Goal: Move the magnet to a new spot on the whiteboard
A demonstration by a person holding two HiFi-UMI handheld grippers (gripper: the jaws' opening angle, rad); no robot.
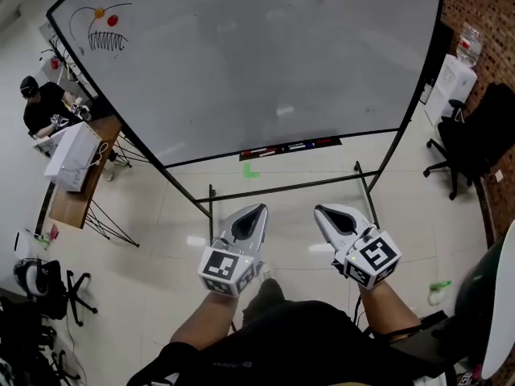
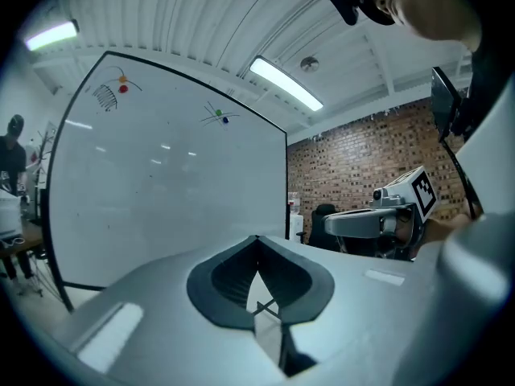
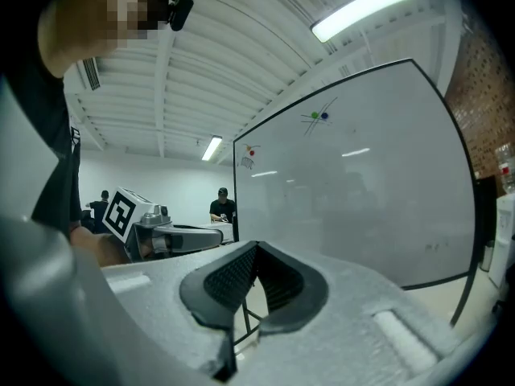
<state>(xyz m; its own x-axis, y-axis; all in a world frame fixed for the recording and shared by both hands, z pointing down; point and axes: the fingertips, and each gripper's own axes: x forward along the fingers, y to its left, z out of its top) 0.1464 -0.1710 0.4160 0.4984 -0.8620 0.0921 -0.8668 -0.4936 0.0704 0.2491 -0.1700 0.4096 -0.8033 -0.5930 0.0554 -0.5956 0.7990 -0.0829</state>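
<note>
The left tongs (image 1: 259,209) are closed with nothing between the jaws — the right tongs (image 1: 320,209), side by side with them, are likewise shut tight and empty. Both point level toward the whiteboard (image 1: 265,63) and stand well apart from it. A red magnet (image 1: 113,20) and an orange magnet (image 1: 98,12) sit near the whiteboard's top left corner, on a drawn curve (image 1: 92,37) with hatching. A green magnet (image 2: 219,112) and a blue magnet (image 2: 226,120) sit close together just under the top edge, about midway along it. A marker tray (image 1: 290,146) runs along the bottom edge.
</note>
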